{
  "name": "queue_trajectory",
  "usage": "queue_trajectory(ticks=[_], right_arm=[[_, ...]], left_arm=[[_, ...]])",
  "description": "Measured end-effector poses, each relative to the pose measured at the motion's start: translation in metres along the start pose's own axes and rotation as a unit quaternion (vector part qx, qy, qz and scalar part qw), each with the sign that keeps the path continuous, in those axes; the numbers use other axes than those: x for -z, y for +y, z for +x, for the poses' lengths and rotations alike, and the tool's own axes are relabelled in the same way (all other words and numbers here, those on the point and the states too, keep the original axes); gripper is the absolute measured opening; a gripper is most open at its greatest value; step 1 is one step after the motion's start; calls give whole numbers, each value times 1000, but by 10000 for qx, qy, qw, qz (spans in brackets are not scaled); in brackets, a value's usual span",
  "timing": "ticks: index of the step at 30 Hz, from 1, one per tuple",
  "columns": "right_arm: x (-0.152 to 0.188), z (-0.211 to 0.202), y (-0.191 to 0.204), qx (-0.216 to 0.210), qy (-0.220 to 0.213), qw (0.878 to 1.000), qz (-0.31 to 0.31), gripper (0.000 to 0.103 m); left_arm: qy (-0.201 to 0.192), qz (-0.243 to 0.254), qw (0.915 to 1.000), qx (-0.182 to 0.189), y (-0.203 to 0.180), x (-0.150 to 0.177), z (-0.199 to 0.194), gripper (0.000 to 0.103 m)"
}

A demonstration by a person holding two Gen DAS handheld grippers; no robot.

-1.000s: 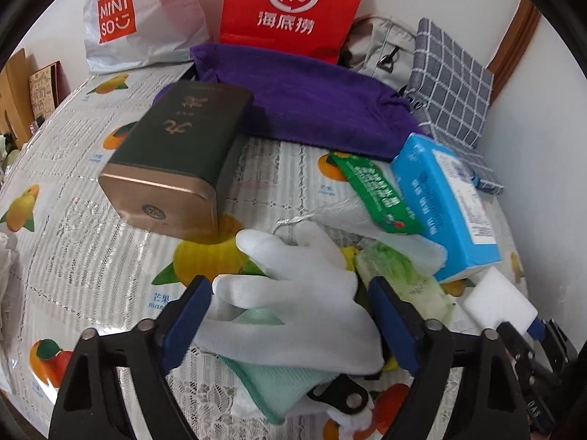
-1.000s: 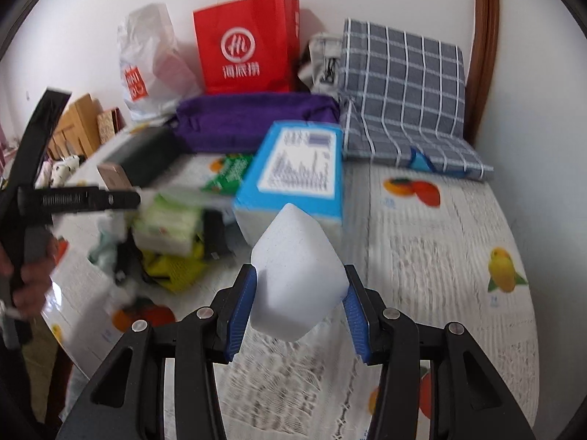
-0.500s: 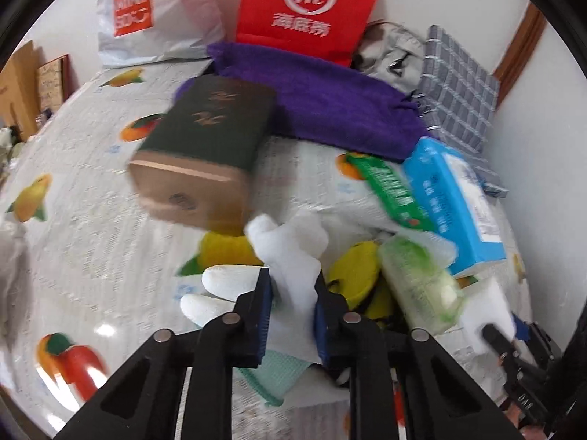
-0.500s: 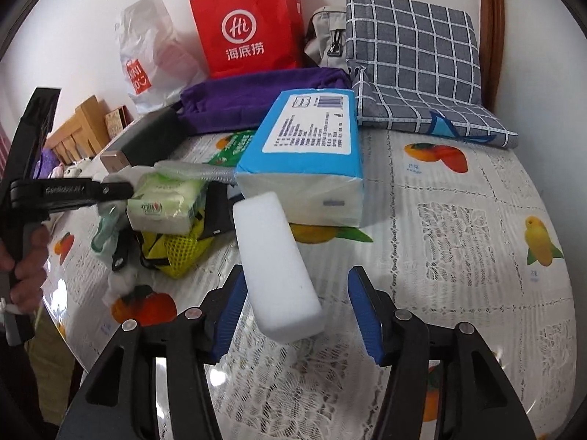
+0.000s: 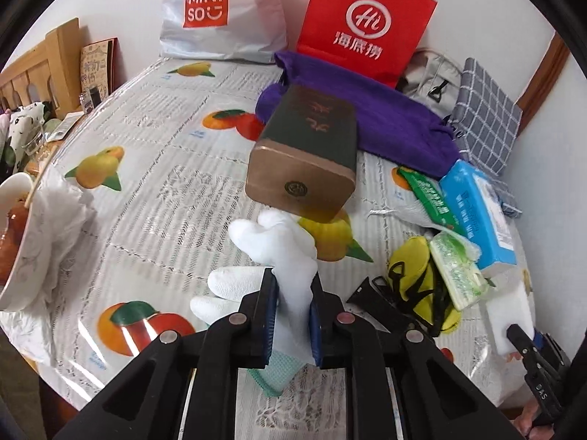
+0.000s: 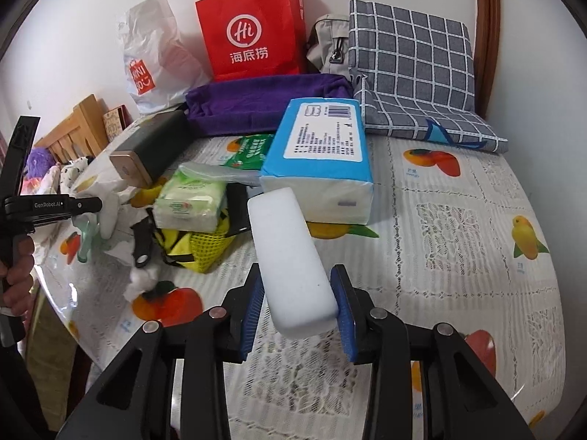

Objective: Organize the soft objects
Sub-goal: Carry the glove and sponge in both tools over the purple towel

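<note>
My left gripper [image 5: 291, 315] is shut on a white glove [image 5: 282, 253] and holds it over the fruit-print tablecloth [image 5: 154, 190]; a mint green cloth [image 5: 280, 370] hangs below it. My right gripper [image 6: 297, 311] is shut on a white sponge block [image 6: 290, 256], held above the table. The sponge also shows at the right edge of the left wrist view [image 5: 508, 304]. A pile lies nearby: a blue tissue pack [image 6: 323, 154], a green wipes pack [image 6: 190, 201], a yellow mesh bag [image 6: 198, 245] and a cotton wad [image 6: 141, 278].
A dark green box with a bronze end [image 5: 312, 157] lies mid-table. A purple towel [image 5: 370, 117], a red paper bag [image 5: 363, 25], a white Miniso bag [image 5: 220, 14] and a grey checked cushion [image 6: 411, 69] line the back. A bowl with crumpled tissue [image 5: 22, 242] sits left.
My left gripper closed on the white glove and lifted it toward the left. My right gripper opened briefly, then gripped the sponge again, lower and lengthwise.
</note>
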State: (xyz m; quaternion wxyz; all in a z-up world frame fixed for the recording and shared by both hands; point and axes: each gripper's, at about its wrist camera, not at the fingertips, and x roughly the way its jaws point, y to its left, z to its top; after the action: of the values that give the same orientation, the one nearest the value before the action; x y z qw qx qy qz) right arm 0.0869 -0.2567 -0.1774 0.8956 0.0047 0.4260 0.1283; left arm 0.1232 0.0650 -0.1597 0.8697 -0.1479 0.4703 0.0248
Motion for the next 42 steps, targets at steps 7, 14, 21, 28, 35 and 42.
queue_trajectory(ticks=[7,14,21,28,35,42], right_arm=[[-9,-14,7,176,-42,9998,-7,36],[-36,-35,11,309,-294,9991,-51,36],[-73,-29,7,178,-375,9991,55,36],[-121,-10,8,223,-363,9991,52,36],[-163,8,8,227,-495,9985,69,36],[-201,28,4,190,-630,9978,93,36]], left_arm=[[-237,69,9996,124,0,-8,-23,15],[-494,278,9984,84,-10,-31,-42,15],[-648,422,9970,68,-20,-60,-50,15],[-807,682,9944,-5,-38,-94,-48,15],[-822,736,9939,-19,-51,-132,-29,15],[-812,756,9938,-67,-61,-168,-3,15]])
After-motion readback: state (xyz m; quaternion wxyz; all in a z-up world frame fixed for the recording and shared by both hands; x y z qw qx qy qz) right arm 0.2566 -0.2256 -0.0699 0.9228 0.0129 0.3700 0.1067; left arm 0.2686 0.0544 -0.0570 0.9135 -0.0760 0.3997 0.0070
